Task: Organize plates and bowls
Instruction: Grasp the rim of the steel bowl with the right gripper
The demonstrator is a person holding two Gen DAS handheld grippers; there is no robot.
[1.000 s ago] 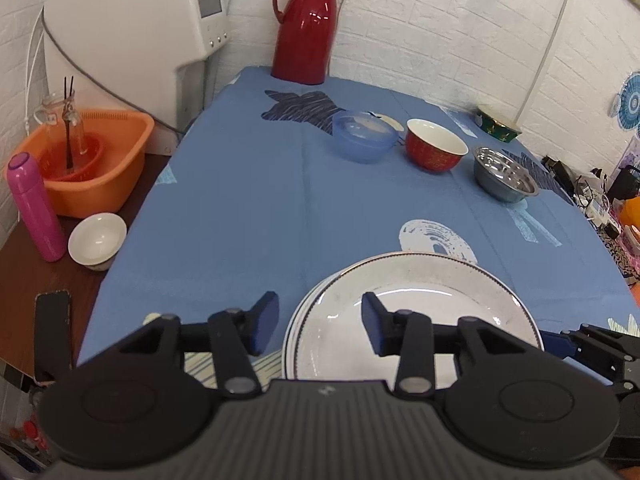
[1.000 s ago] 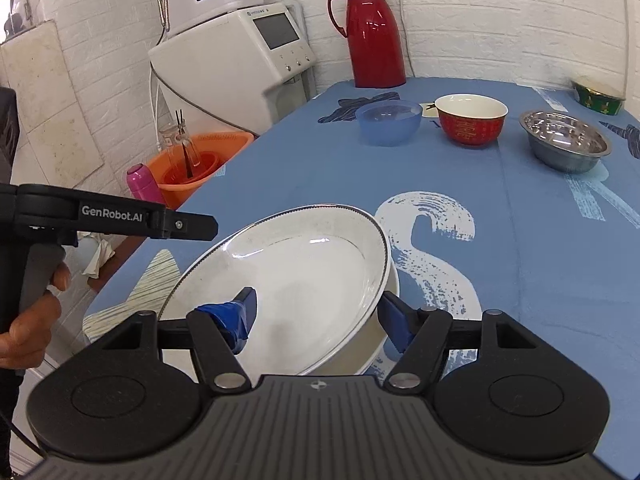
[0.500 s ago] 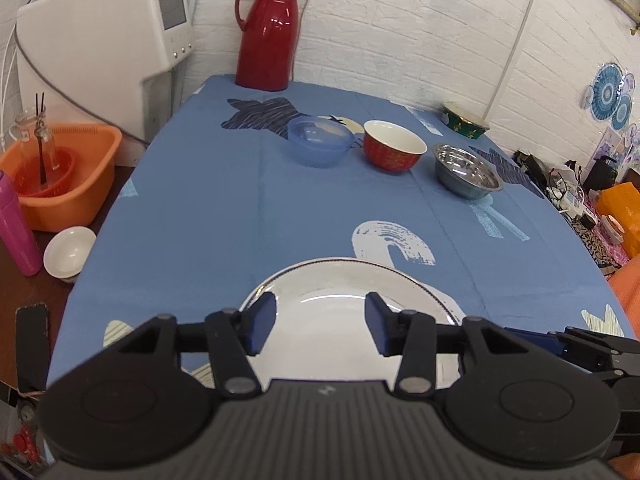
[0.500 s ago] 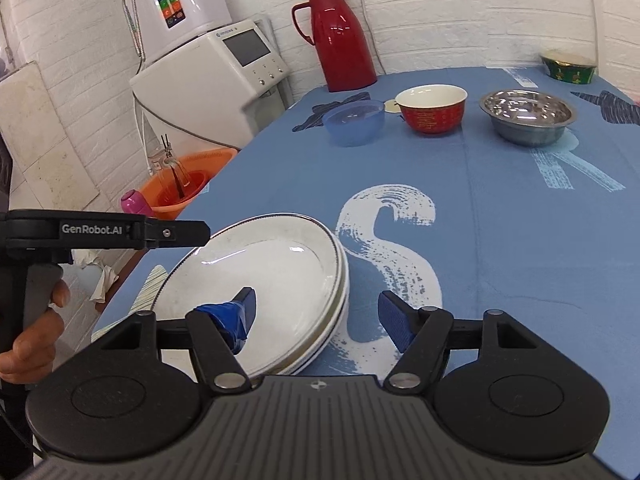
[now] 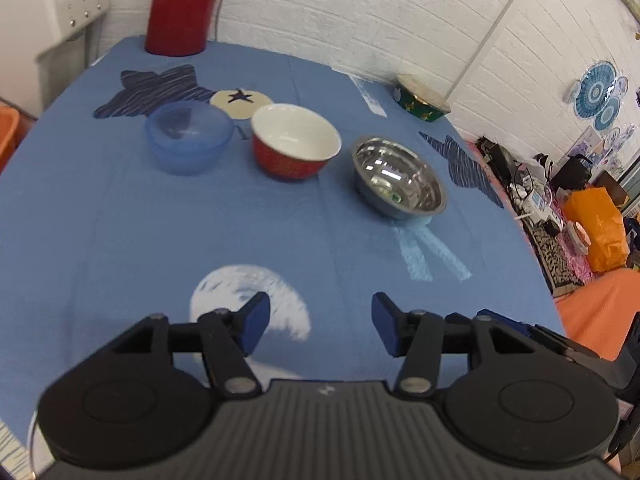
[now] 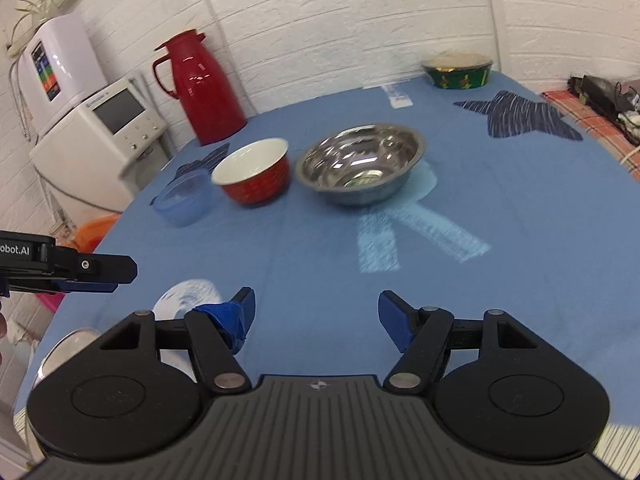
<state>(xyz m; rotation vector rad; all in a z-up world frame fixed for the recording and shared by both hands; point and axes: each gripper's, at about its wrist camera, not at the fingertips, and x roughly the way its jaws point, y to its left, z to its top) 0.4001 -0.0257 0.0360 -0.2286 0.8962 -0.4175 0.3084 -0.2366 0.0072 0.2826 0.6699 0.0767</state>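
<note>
Three bowls stand in a row across the middle of the blue tablecloth: a blue plastic bowl (image 5: 188, 136) (image 6: 184, 200), a red bowl with a white inside (image 5: 296, 148) (image 6: 254, 176) and a steel bowl (image 5: 400, 182) (image 6: 360, 164). A green and gold bowl (image 5: 422, 98) (image 6: 458, 70) sits at the far edge. My left gripper (image 5: 320, 324) hangs open and empty over the cloth, well short of the bowls. My right gripper (image 6: 316, 318) is open and empty too. A rim of the white plates (image 6: 60, 350) peeks out beside the right gripper's body.
A red thermos (image 5: 180, 4) (image 6: 200, 84) stands at the back left by the brick wall. A white machine (image 6: 108, 128) and an orange basin (image 6: 92, 232) are off the table's left side. Bags and clutter (image 5: 592, 224) lie beyond the right edge.
The top plate went from tilted to flat on the stack. Both grippers then moved forward toward the bowls, and the plates slipped almost out of view beneath them.
</note>
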